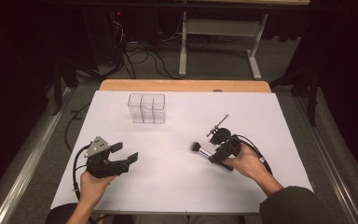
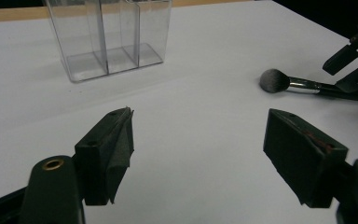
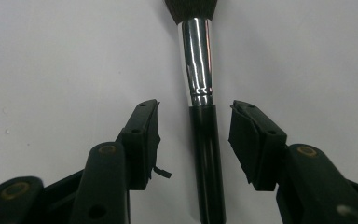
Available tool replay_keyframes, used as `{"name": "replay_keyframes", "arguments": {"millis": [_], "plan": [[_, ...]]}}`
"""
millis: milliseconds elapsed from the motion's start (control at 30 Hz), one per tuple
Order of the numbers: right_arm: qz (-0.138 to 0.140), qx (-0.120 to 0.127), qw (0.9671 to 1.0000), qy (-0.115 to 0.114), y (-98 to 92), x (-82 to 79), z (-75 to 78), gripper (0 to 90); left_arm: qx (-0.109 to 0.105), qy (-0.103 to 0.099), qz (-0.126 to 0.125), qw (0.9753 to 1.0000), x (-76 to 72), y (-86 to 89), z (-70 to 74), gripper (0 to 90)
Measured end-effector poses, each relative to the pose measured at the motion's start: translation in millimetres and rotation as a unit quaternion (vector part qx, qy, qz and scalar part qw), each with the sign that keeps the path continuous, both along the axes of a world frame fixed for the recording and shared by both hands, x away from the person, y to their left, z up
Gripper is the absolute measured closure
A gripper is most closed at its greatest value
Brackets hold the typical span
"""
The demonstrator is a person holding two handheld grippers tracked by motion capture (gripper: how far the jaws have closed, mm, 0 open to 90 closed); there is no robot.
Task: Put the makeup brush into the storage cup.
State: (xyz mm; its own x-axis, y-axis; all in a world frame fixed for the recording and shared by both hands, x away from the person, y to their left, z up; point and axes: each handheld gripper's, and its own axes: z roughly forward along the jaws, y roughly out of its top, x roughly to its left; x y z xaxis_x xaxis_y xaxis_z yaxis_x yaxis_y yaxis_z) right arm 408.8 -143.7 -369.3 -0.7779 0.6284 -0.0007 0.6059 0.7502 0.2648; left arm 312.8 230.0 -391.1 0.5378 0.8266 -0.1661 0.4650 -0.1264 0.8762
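Closest to the lens in the right gripper view, the right gripper (image 3: 193,135) has its two black jaws spread either side of the makeup brush (image 3: 200,93), with a gap of bare surface showing between each pad and the black handle, so nothing is clamped. One pad (image 3: 147,140) carries a loose shred of its lining. The brush lies flat on the white desk (image 1: 177,182), its black handle running back between the jaws, its shiny metal ferrule ahead of them and its dark bristle head farthest out. In the high view this gripper (image 1: 216,151) sits in the right half of the desk, nearer the front edge than the back, with the brush head (image 1: 195,147) pointing toward the middle. A thin metal part rises behind the gripper; what it is I cannot make out.

The left gripper (image 2: 198,140) also stands wide apart, holding nothing, above bare desk toward the front left corner (image 1: 123,156). Beyond it, toward the back edge and left of centre, a clear plastic organizer (image 1: 147,108) stands upright, its compartments apparently empty, well apart from the brush.
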Motion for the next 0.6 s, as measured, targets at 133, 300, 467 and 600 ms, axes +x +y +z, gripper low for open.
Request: {"name": "replay_keyframes", "arguments": {"millis": [133, 300, 467, 600], "plan": [[-0.008, -0.009, 0.9999, 0.006, -1.4, -0.6, -3.3, 57.0, 0.001, 0.001, 0.000, 1.0000, 0.2, -0.2, -0.2, 24.4], [-0.006, -0.013, 0.9999, 0.003, -4.9, -2.1, -6.8, 60.2, 0.000, 0.001, 0.000, 1.0000, 0.3, -0.7, -0.5, 24.4], [0.001, -0.019, 0.9998, 0.001, -5.9, -1.3, -9.8, 62.0, 0.003, 0.003, 0.000, 1.0000, 0.6, -0.8, -0.7, 24.4], [-0.006, -0.022, 0.9997, 0.007, -3.8, -2.4, -11.1, 63.1, 0.002, 0.003, 0.000, 1.0000, 0.4, -0.4, -0.7, 24.4]]}}
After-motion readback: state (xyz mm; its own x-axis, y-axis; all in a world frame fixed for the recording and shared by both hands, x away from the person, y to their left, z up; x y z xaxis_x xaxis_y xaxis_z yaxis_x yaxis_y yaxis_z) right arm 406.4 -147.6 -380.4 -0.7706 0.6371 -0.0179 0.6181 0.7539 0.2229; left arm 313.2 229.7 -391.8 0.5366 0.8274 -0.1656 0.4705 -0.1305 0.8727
